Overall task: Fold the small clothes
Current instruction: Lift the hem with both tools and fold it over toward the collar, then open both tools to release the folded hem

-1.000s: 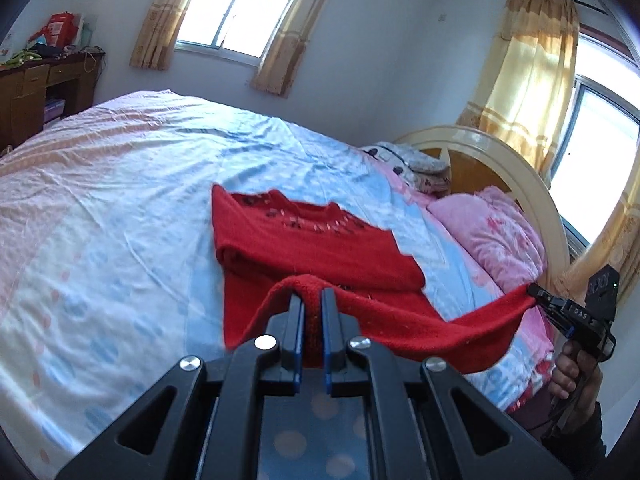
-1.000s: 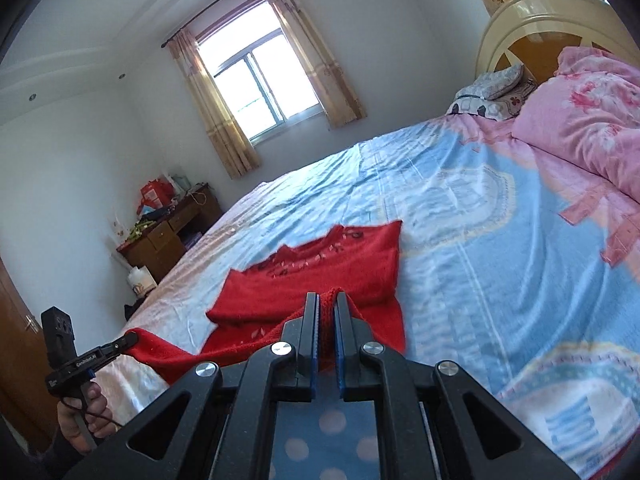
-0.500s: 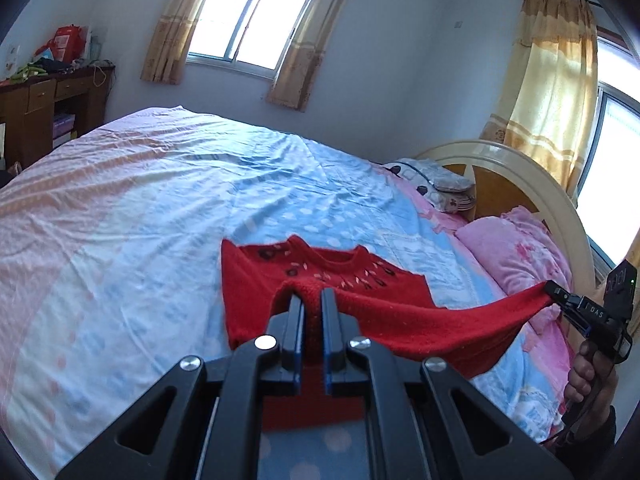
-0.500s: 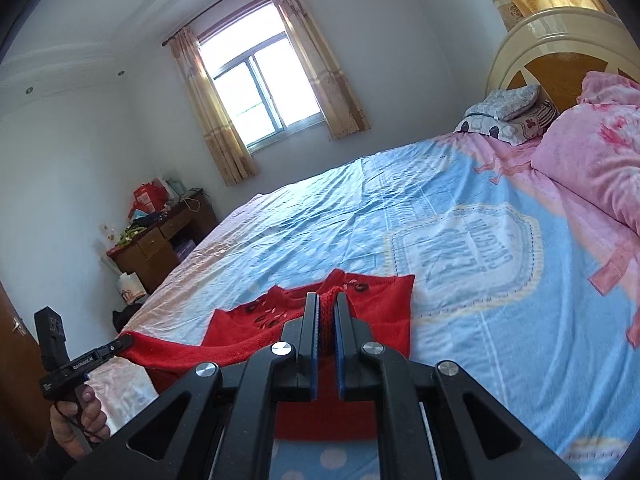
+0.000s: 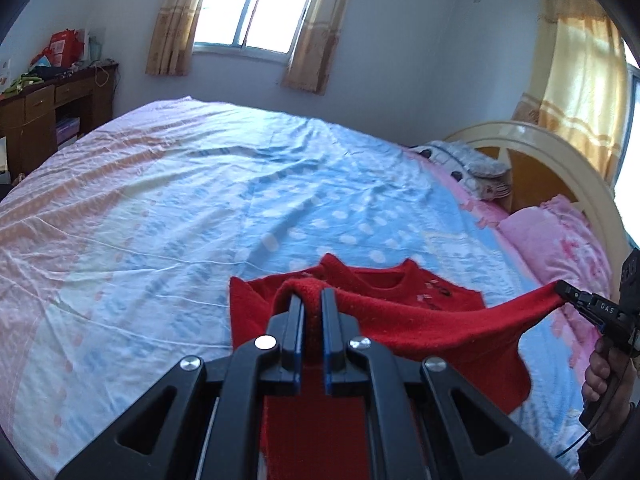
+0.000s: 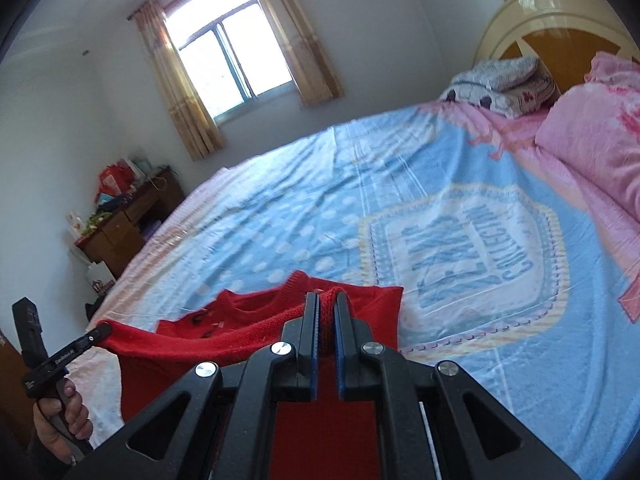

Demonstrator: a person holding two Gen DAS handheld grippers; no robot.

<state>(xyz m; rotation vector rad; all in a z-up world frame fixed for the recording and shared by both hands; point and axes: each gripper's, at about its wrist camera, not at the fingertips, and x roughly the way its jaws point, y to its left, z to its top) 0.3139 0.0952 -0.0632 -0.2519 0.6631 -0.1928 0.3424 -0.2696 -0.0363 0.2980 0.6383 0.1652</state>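
Left wrist view: left gripper (image 5: 311, 304) clamped on a fold of the red sweater (image 5: 420, 320), jaws narrow with knit bunched between them. Right gripper (image 5: 562, 289) pinching the same hem off toward the headboard (image 5: 560, 148) side, held by a hand (image 5: 600, 372). Hem stretched taut between both tools, raised above the bedsheet (image 5: 200, 220); rest of sweater lying flat on the bedsheet beyond, neckline pointing toward the window (image 5: 256, 4). Pink quilt (image 5: 560, 240) and grey pillow (image 5: 468, 164) near the headboard. Wooden desk (image 5: 48, 112) beside the bedsheet's far left edge.
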